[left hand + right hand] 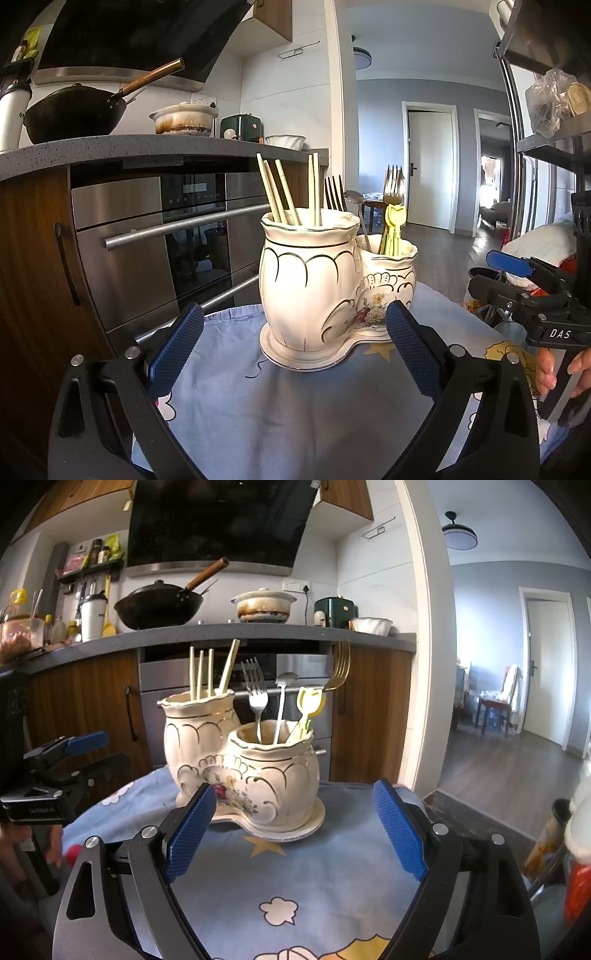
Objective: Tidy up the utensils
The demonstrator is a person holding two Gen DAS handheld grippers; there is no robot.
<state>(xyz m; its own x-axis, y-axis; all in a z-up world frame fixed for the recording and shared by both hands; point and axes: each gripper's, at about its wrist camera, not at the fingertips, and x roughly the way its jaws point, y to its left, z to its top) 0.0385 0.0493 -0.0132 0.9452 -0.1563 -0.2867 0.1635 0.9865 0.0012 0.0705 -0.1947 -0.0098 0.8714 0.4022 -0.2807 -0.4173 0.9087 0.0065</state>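
A: Where do the utensils sit right now?

B: All in the ceramic utensil holder [325,291], a cream double pot with gold lines and a flower motif, on its own matching base. It stands on the blue cartoon-print cloth [295,413] that covers the counter.

A: Which pot holds what?

B: The taller pot holds the pale chopsticks [207,672], standing up and leaning a little. The shorter pot holds a silver fork [257,698], a white spoon [282,705], a yellow-green plastic utensil [308,709] and a gold fork [341,664] that leans out to the right in the right wrist view.

A: And the left gripper?

B: The left gripper [291,354] hangs in front of the holder with its blue fingers [177,350] spread wide. Nothing is between them; the holder lies beyond them, its base seen in the gap.

A: The right one?

B: The right gripper [295,834] is the same: fingers [400,830] wide apart, empty, aimed at the shorter pot. The left finger overlaps the holder's flower motif in the picture, but I cannot tell whether it touches.

A: Can each see the other?

B: Yes. The right gripper shows at the right edge of the left wrist view, with a hand [561,373] on its grip, and the left gripper shows at the left edge of the right wrist view.

A: Behind it all?

B: A built-in oven [177,236] under a grey worktop carrying a black wok [159,605] and a stained casserole pot [264,605].
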